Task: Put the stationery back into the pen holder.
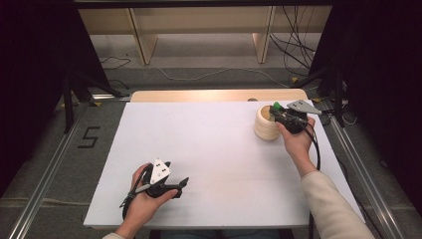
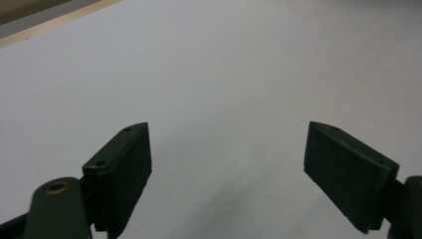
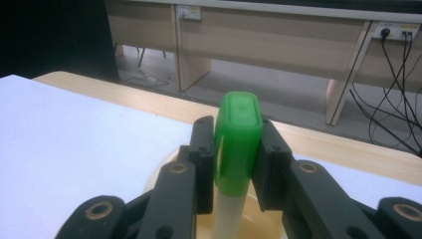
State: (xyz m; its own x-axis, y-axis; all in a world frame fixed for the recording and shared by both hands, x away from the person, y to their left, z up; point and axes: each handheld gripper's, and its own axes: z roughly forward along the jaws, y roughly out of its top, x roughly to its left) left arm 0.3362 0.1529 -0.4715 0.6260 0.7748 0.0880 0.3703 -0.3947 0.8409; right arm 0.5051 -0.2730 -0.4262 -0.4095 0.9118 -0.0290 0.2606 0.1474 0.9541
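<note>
On the table: white board [image 1: 214, 164] covers most of the top | far right edge: cream holder cup [image 1: 266, 127]; right gripper [image 3: 233, 149] above it, jaws clamped on green-capped marker [image 3: 238, 144], its pale barrel pointing down into the cup | near left: left gripper [image 2: 226, 164] over bare board; jaws spread wide, nothing between them

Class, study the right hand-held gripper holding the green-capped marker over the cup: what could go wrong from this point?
1. The right hand-held gripper clamps the marker by its green cap alone; the cap might pull off or the body slip.
2. The cup stands near the far right corner of the white board; a nudge from the hand could tip it or push it off.
3. The left hand-held gripper is open and far off, so it cannot steady the cup.
</note>
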